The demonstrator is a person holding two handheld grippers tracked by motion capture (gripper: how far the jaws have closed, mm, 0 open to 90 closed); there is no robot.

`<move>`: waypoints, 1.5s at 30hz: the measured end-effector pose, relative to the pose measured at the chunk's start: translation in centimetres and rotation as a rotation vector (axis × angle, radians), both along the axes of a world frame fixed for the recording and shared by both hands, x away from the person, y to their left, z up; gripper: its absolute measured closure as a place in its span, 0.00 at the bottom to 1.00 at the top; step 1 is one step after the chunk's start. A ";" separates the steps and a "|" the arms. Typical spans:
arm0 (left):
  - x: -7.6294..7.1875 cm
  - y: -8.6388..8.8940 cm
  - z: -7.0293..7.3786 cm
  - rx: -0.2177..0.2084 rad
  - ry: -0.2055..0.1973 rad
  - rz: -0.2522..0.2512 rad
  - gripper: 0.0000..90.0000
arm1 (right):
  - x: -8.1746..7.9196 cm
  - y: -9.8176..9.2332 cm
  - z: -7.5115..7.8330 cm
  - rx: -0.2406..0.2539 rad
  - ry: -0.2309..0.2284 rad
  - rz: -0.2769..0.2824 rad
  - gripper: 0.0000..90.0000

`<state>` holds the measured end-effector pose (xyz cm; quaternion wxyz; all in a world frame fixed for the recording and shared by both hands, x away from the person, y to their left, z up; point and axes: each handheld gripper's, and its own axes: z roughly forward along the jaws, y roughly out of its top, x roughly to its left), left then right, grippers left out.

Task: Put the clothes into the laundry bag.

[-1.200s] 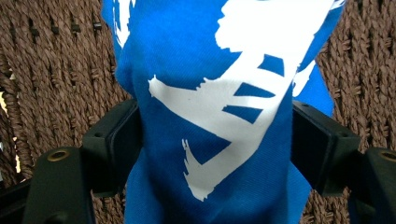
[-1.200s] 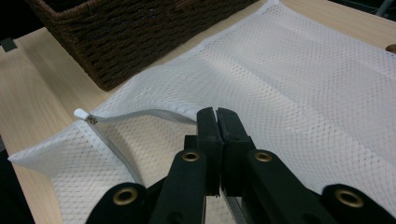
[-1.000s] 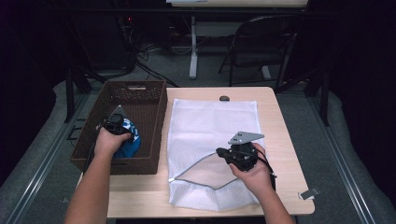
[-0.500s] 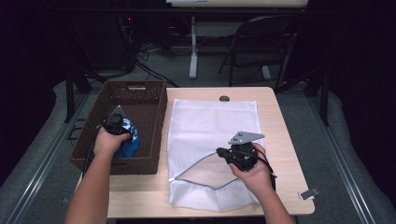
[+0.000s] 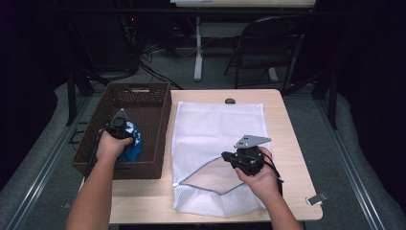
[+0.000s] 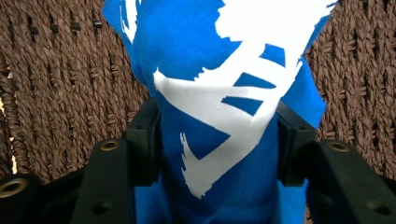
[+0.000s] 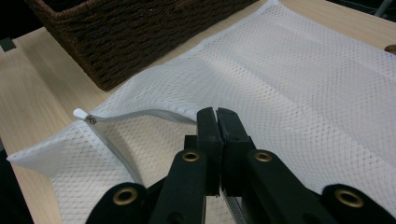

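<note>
On the desk point(image 5: 287, 120), the right tongs point(image 7: 217, 116) pinch the upper edge of the white mesh bag point(image 5: 218, 129) at its zipper mouth. Beside it in the brown woven basket point(image 5: 143, 98) — the left tongs point(image 6: 217, 140) clamp a blue cloth point(image 6: 224, 93) with white print.

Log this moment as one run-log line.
left gripper: shut on blue cloth, in wicker basket | right gripper: shut on mesh laundry bag zipper edge

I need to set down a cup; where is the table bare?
Bare wood lies right of the mesh bag, up to the table edge, and in a strip in front of the basket. The middle is covered by the bag, and the left by the basket holding the blue cloth.
</note>
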<state>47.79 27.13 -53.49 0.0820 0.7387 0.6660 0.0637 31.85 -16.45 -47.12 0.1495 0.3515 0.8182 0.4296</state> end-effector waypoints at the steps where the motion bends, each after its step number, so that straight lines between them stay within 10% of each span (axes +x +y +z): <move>1: 0.0 0.0 0.0 0.002 -0.001 -0.002 0.52 | 0.0 0.0 0.0 0.001 0.000 0.000 0.99; 16: -0.1 -0.1 0.5 -0.001 -0.013 0.004 0.68 | 0.0 -0.1 0.0 0.004 0.003 -0.002 0.99; 45: -0.6 1.4 3.9 -0.035 -0.083 -0.004 0.69 | 0.1 -0.1 0.0 0.003 0.002 -0.003 0.99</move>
